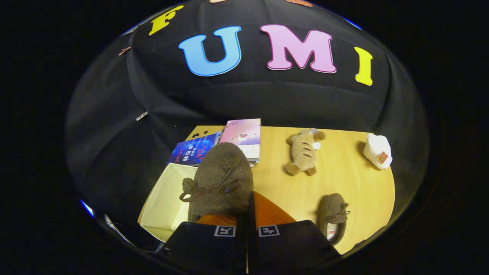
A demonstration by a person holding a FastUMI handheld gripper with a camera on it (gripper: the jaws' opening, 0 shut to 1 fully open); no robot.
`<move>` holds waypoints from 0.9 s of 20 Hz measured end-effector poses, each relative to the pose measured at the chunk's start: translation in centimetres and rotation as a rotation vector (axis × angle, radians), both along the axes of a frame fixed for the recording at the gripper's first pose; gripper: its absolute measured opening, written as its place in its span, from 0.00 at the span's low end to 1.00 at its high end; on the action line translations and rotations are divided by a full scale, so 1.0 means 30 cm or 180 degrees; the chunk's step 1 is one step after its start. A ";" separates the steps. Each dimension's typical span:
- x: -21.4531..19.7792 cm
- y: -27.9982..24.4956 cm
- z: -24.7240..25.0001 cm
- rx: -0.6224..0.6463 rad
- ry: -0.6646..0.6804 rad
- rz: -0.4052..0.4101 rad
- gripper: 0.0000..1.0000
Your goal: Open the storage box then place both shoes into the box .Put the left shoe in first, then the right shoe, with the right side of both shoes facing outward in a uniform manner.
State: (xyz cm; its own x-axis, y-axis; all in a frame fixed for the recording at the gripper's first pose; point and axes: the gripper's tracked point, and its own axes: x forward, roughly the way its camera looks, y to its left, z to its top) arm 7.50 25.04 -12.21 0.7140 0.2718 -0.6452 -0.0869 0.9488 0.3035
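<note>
A brown fleece shoe [219,179] is held clamped between the fingers [246,225], which are closed narrowly on its rear edge, and is carried above the open storage box [164,200] at the worktop [344,172] edge. The second shoe [333,221] lies on the worktop, well apart on the other side of the fingers. The grip appears shallow, so a slip of the soft fabric is judged possible during lowering. A twist on release could leave the wrong side facing outward. The books [217,147] just beyond the box could be struck by the toe. The plush toy [303,152] lies clear.
</note>
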 end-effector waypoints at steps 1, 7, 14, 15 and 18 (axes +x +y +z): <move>-0.002 0.056 0.000 0.0022 0.0041 0.0047 0.07; -0.025 0.359 -0.089 0.0089 0.0454 0.0240 0.07; -0.002 0.570 -0.284 -0.0095 0.0915 0.0193 0.07; 0.001 0.589 -0.321 -0.0131 0.0964 0.0174 0.07; 0.001 0.617 -0.423 -0.0208 0.1166 0.0112 0.07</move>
